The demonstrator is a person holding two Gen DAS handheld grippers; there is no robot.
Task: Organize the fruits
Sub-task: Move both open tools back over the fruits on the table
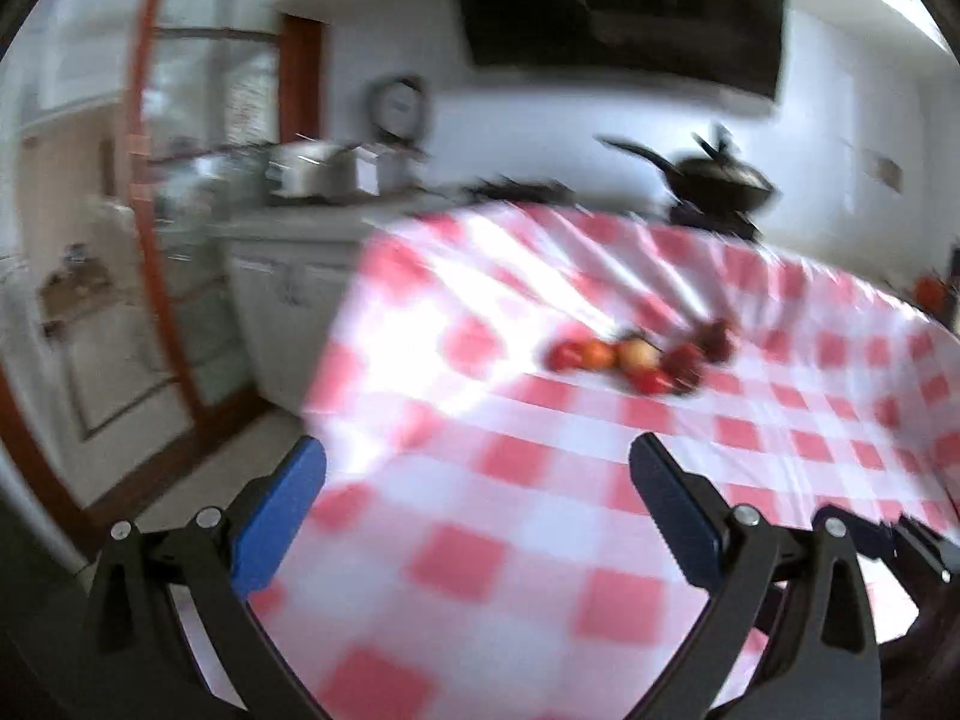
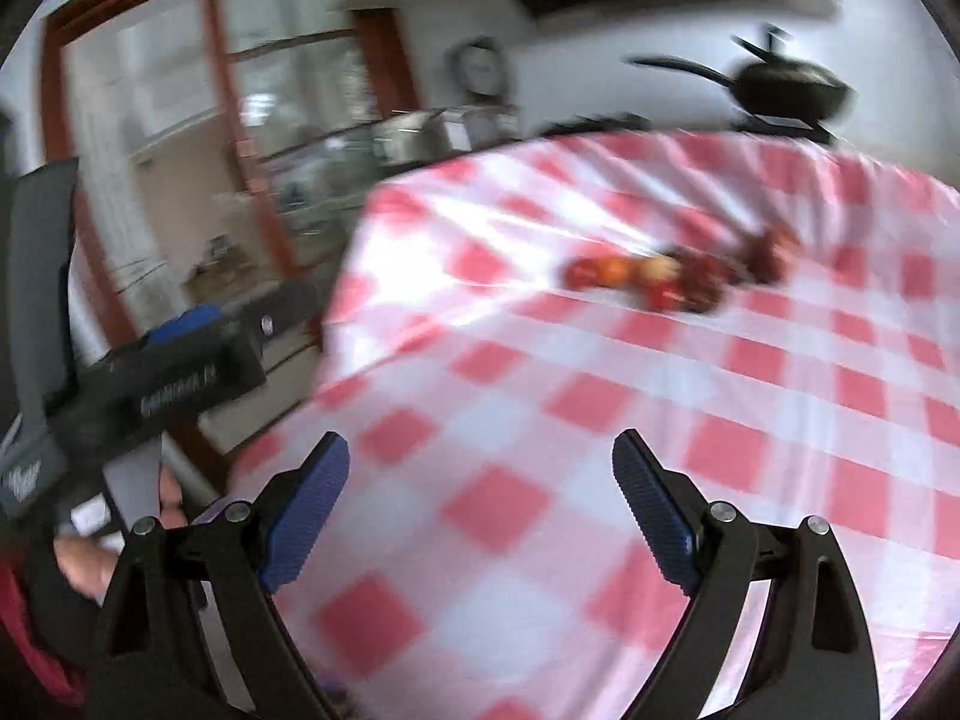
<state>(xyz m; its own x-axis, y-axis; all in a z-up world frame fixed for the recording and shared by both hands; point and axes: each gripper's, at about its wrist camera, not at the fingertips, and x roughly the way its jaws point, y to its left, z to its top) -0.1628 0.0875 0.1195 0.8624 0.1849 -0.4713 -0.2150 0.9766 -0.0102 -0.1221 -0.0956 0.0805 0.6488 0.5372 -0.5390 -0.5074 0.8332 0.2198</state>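
Both hand-held grippers released, empty: left (image 1: 477, 468), right (image 2: 480, 459). Fruits (image 1: 642, 357) cluster mid-bench (image 1: 480, 540), upper right of each frame's centre, row running left-right. Nearer gripper: cannot tell.

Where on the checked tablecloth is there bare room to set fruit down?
The near stretch between both open grippers, left gripper and right gripper, and the fruit cluster is bare. The tablecloth right of the fruit looks free too. Only the cluster is crowded.
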